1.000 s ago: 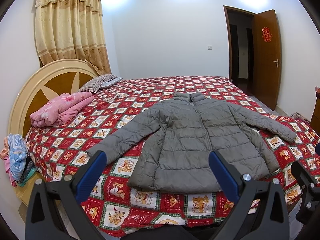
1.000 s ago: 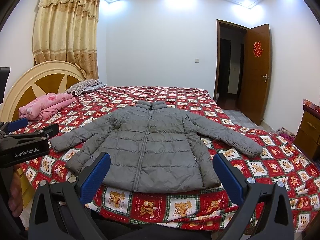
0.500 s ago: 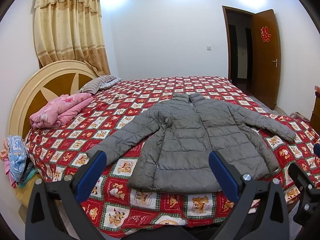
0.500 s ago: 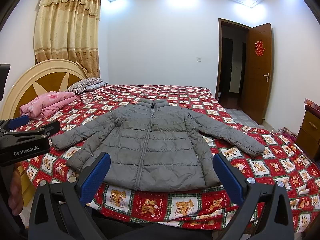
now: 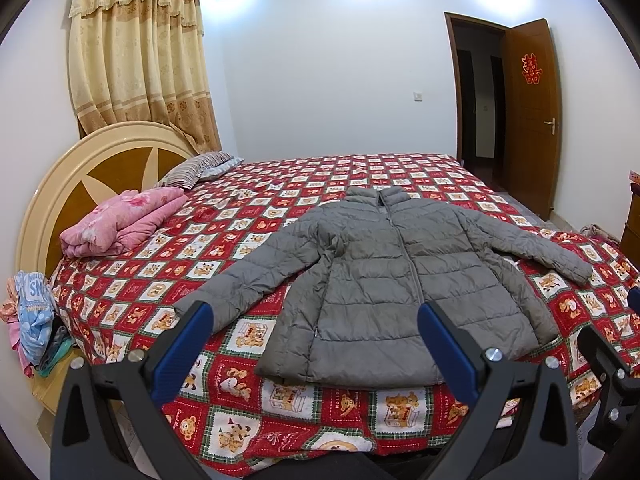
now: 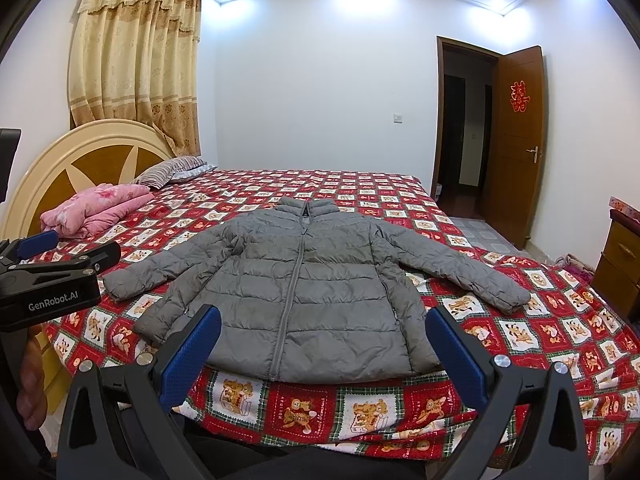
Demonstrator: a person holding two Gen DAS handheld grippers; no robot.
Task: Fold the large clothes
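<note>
Both grippers have crept slightly closer; left gripper (image 5: pixel 312 344) and right gripper (image 6: pixel 324 344) hover with fingers spread, empty, at the bed's (image 6: pixel 560 332) near edge. Folding unstarted; next, grasp a jacket (image 6: pixel 296 280) sleeve.

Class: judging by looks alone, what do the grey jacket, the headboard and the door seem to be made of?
Grey jacket: quilted padded synthetic shell, probably; stitched puffy bands, slight sheen.
Headboard: probably painted and varnished wood; glossy cream rim, brown panels.
Door: wood or wood veneer; brown, smooth, satin.
</note>
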